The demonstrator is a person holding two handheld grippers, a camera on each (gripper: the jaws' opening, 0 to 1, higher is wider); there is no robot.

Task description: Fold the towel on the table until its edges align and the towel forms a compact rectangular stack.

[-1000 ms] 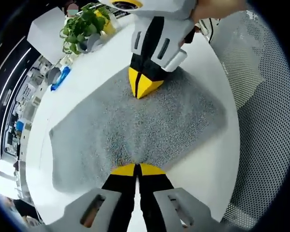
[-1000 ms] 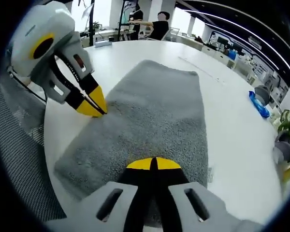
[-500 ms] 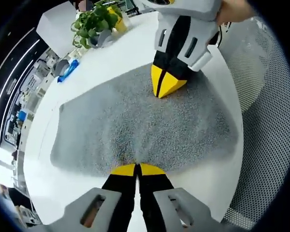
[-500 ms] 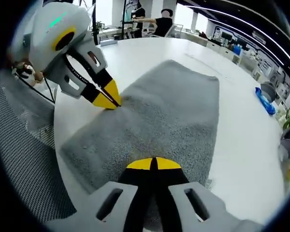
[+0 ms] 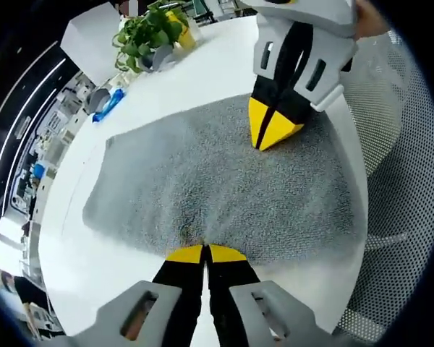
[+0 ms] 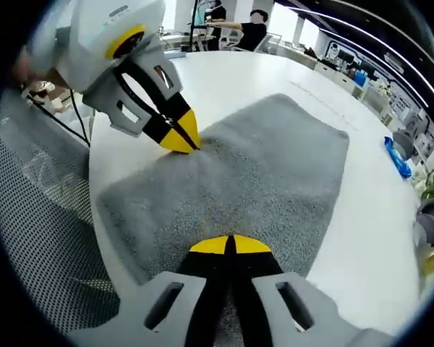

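Towel [image 5: 202,181] lies flat on the table [image 5: 202,79]. Left gripper [image 5: 205,253] and right gripper [image 6: 229,246], jaws closed, each pinch a towel edge, facing each other from opposite sides.

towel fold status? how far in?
Early. Done: both grippers have an edge of the grey towel, left gripper and right gripper each shut on it. In hand: the towel lies on the white table, partly bunched between them. Left: no aligned edges or compact stack yet.
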